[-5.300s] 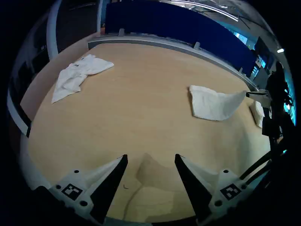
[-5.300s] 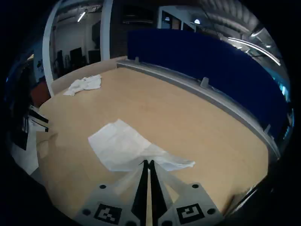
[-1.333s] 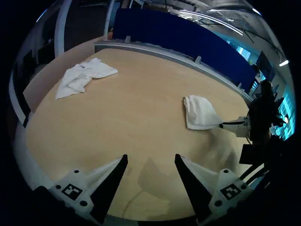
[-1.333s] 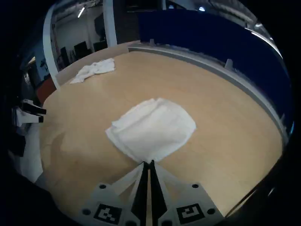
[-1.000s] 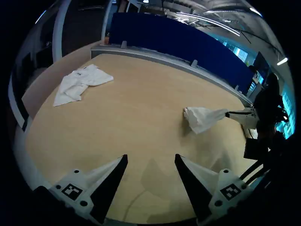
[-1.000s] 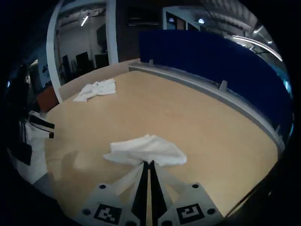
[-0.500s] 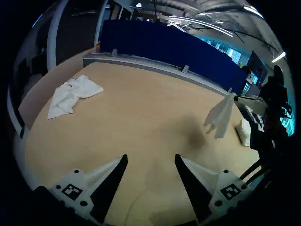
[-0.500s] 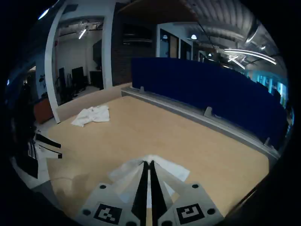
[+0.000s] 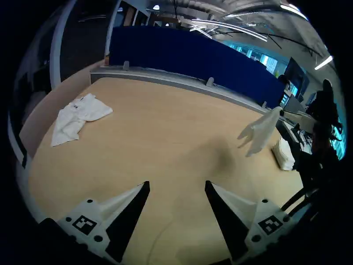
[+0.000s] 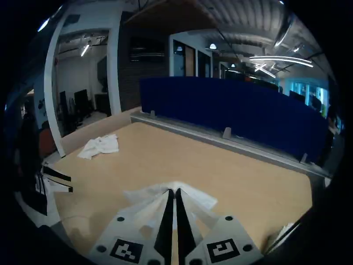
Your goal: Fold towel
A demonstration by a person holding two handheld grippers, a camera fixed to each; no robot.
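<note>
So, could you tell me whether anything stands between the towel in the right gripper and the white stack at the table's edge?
Nothing visible does: the towel hangs from the right gripper over the table, close beside the stack; the crumpled towel lies far off.

A big, light brown wooden table point(image 9: 154, 128) has a round edge. Along its far side runs a grey strip point(image 9: 176, 81), and a tall dark blue screen point(image 9: 185, 48) stands on it. Behind the screen, bright blue-green windows point(image 9: 264, 59) glow. Long white lights point(image 10: 273, 59) hang under a grey ribbed ceiling point(image 10: 247, 26). In the right gripper view a white pillar point(image 10: 49, 88) stands at the left, beside a dark wall point(image 10: 141, 75) and a lit back room point(image 10: 81, 88) with dark shapes too small to tell.
</note>
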